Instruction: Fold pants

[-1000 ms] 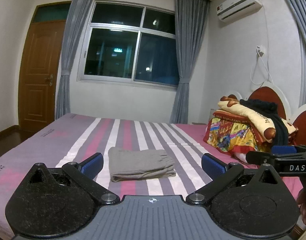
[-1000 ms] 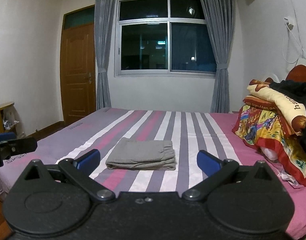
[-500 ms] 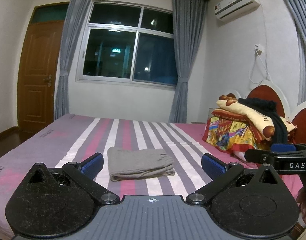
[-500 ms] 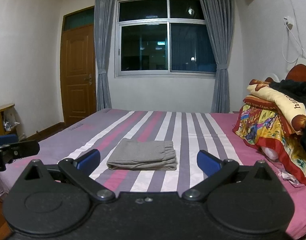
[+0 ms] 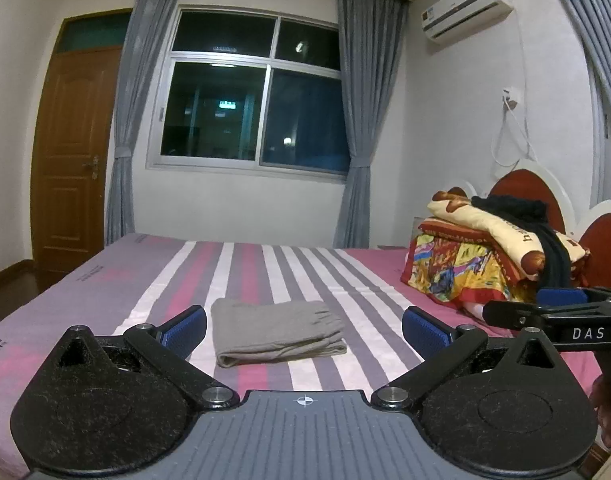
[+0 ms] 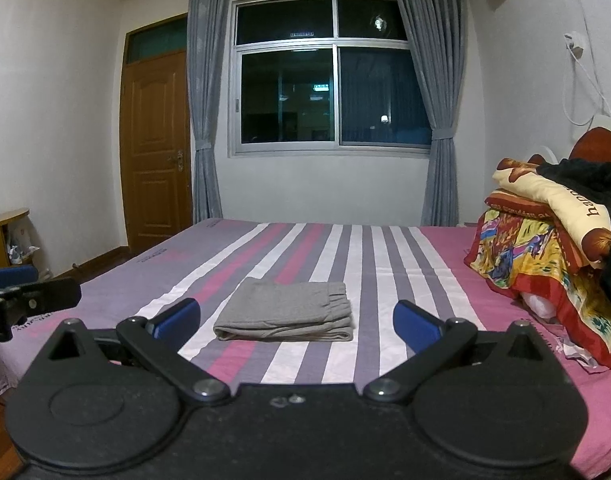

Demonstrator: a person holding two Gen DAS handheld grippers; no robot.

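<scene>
Gaping wide and empty, left claw (image 5: 304, 326) and right claw (image 6: 296, 320) hover before folded grey pants (image 6: 285, 318).

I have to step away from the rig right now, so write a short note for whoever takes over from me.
Left gripper: open, empty, held back from the bed.
Right gripper: open, empty, also clear of the cloth.
Grey pants: folded into a compact stack on the striped sheet, mid-bed, untouched.
Done: the folding looks finished.
Left: probably nothing, or a final tidy of the edges.

folded pants (image 6: 285, 312) (grey) — striped bed (image 6: 385, 248), right gripper (image 6: 296, 322) spread
</scene>
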